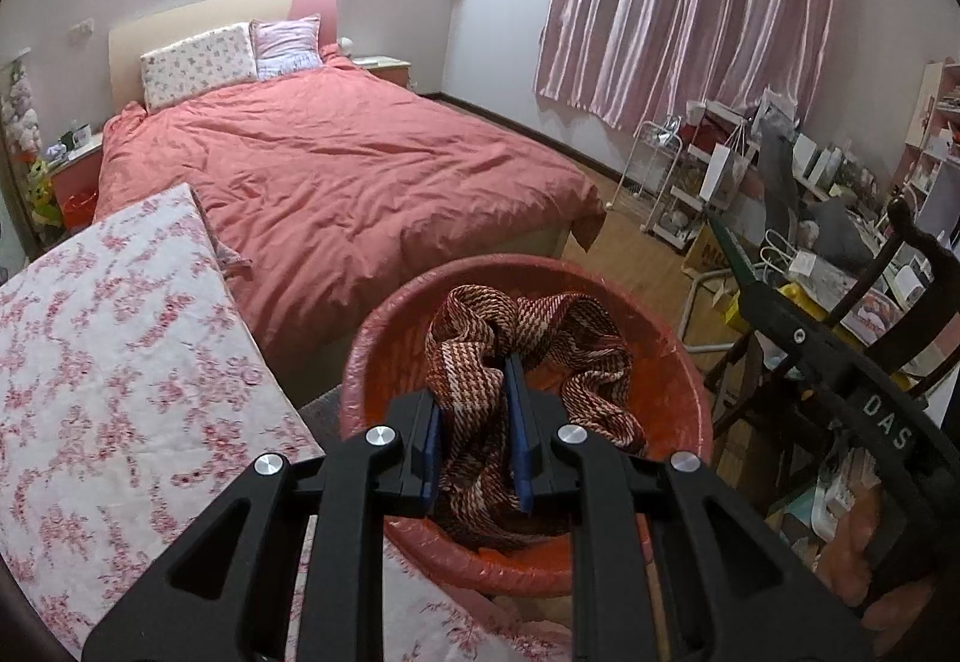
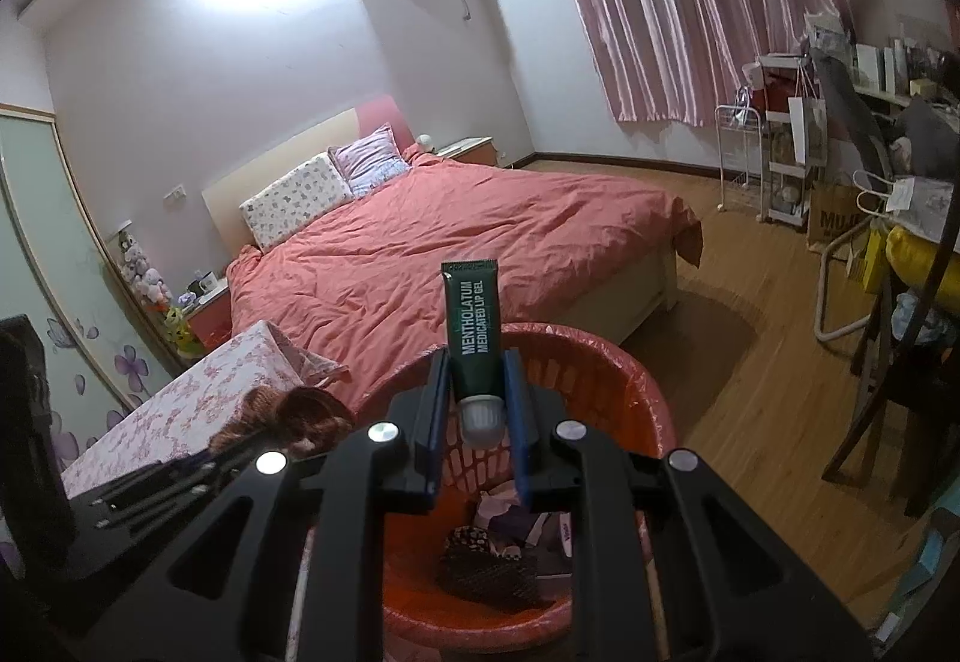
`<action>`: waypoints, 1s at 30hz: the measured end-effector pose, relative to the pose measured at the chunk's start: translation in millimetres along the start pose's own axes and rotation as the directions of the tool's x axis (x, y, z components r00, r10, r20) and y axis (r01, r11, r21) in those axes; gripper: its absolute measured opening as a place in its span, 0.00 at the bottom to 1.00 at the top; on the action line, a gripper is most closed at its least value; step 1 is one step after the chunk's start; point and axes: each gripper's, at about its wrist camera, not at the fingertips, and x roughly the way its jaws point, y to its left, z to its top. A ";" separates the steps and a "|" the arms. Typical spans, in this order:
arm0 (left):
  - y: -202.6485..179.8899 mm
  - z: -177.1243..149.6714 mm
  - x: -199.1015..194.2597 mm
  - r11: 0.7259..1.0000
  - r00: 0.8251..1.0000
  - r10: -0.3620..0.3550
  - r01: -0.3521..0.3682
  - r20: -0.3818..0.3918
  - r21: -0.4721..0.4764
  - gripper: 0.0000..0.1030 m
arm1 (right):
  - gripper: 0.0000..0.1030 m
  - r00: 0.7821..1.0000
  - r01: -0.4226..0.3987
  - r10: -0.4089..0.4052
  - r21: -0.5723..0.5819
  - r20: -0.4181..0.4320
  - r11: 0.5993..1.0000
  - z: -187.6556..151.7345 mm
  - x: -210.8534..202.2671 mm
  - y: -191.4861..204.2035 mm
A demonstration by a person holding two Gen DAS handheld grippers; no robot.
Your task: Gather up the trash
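Observation:
A red trash bin (image 1: 672, 350) lined with a plastic bag stands below both grippers; it also shows in the right wrist view (image 2: 624, 374). My left gripper (image 1: 474, 380) is shut on a brown-and-white woven cloth (image 1: 480, 338), which hangs into the bin. My right gripper (image 2: 477, 362) is shut on a dark green lip gel tube (image 2: 471, 326), held upright over the bin with its white cap down. Scraps of trash (image 2: 498, 554) lie at the bin's bottom. The left gripper and cloth (image 2: 300, 410) show at the left in the right wrist view.
A bed with a red duvet (image 1: 336, 164) lies behind the bin. A floral-covered surface (image 1: 108, 362) is at the left. A cluttered desk (image 1: 840, 266), a chair and a white cart (image 1: 678, 182) stand at the right. Wooden floor (image 2: 750, 350) lies between.

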 end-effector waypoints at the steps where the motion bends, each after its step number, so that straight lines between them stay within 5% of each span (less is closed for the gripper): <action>1: 0.2 0.6 1.1 1.000 1.000 0.000 0.000 -0.005 -0.001 0.20 | 0.18 1.000 -0.004 0.004 0.003 -0.002 1.000 1.1 2.9 -1.4; 6: -2.1 -1.0 12.3 1.000 0.999 0.011 -0.011 -0.034 -0.009 0.32 | 0.22 1.000 -0.024 0.024 0.011 -0.018 1.000 2.9 13.7 -6.7; 12: 6.1 -7.3 16.3 0.998 0.996 0.044 -0.047 -0.073 -0.035 0.36 | 0.42 1.000 -0.010 0.011 0.029 -0.019 1.000 -0.1 9.5 -15.9; 16: 13.1 -12.2 -2.9 0.996 0.996 0.074 -0.076 -0.055 -0.049 0.40 | 0.70 0.999 0.014 -0.015 0.024 0.036 1.000 -1.8 -13.3 -16.9; 20: 22.6 -20.0 -43.3 0.993 0.994 0.107 -0.106 0.025 -0.055 0.58 | 0.95 0.991 0.043 -0.038 -0.037 0.129 0.998 -8.9 -51.0 -3.2; 30: 40.8 -65.2 -140.1 0.981 0.968 0.174 -0.154 0.183 -0.116 0.95 | 0.96 0.968 0.126 -0.073 -0.215 0.241 0.968 -50.3 -126.3 44.2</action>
